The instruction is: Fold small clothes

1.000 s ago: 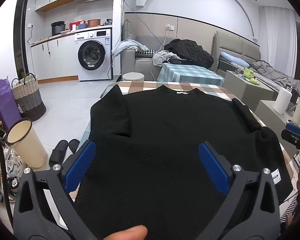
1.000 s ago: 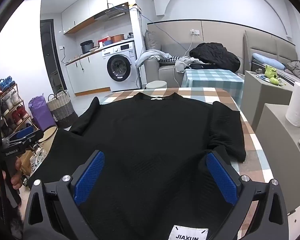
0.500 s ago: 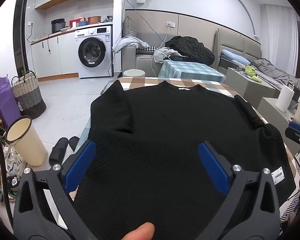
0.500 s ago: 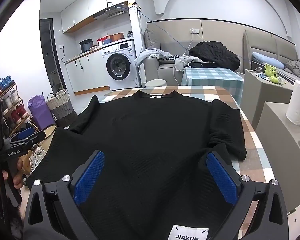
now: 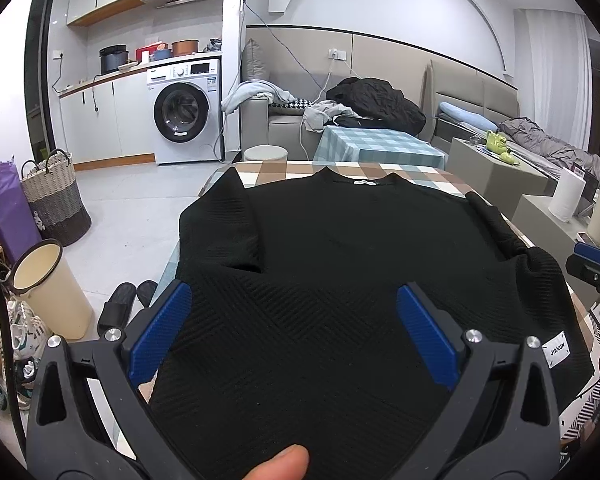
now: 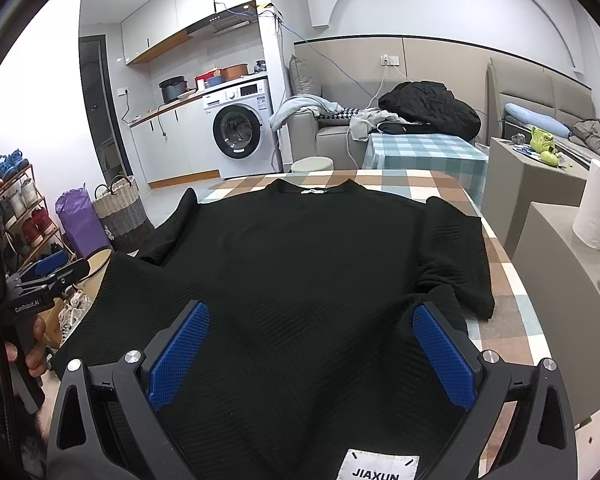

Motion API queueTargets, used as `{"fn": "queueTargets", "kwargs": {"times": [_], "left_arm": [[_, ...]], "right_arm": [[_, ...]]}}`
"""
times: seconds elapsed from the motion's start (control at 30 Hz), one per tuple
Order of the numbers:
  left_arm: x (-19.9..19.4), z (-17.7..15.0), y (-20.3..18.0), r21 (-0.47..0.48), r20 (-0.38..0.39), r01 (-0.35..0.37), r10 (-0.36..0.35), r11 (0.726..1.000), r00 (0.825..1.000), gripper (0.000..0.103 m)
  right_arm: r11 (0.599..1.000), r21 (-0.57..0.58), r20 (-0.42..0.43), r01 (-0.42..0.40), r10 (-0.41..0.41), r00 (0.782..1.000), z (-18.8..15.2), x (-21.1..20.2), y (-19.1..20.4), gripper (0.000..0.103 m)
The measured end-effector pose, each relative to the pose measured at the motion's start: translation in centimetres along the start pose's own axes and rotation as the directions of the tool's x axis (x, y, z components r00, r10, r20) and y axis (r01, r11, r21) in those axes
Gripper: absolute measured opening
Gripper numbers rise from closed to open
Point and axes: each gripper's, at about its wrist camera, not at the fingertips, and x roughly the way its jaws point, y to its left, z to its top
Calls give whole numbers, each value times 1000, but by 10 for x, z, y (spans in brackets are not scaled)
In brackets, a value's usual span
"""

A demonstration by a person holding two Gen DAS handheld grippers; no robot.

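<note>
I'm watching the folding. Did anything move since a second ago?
Barely. The left gripper and right gripper crept slightly forward over the black sweater. Nothing was grabbed or let go. Both stay open, and the sweater stays flat on the checked table.

The sweater (image 5: 332, 264) is black with a ribbed chevron weave and carries a white label (image 6: 381, 465) printed in black. The tablecloth (image 6: 504, 300) is checked in brown, cream and pale blue. The pads (image 5: 428, 336) of the left gripper (image 5: 296, 336) are blue with black frames; the right gripper (image 6: 310, 354) is coloured the same. The washing machine (image 5: 186, 114) is white. The basket (image 5: 56, 200) is banded cream and grey. The bag (image 5: 6, 216) is purple. The bin (image 5: 50, 288) is cream.
</note>
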Motion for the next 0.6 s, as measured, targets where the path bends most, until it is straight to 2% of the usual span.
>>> {"fn": "queueTargets", "kwargs": {"times": [0.6], "left_arm": [[3, 1, 8, -31, 2, 0, 0, 1000, 1000, 102]], "right_arm": [[1000, -9, -15, 8, -8, 1000, -1, 5, 1, 103]]}}
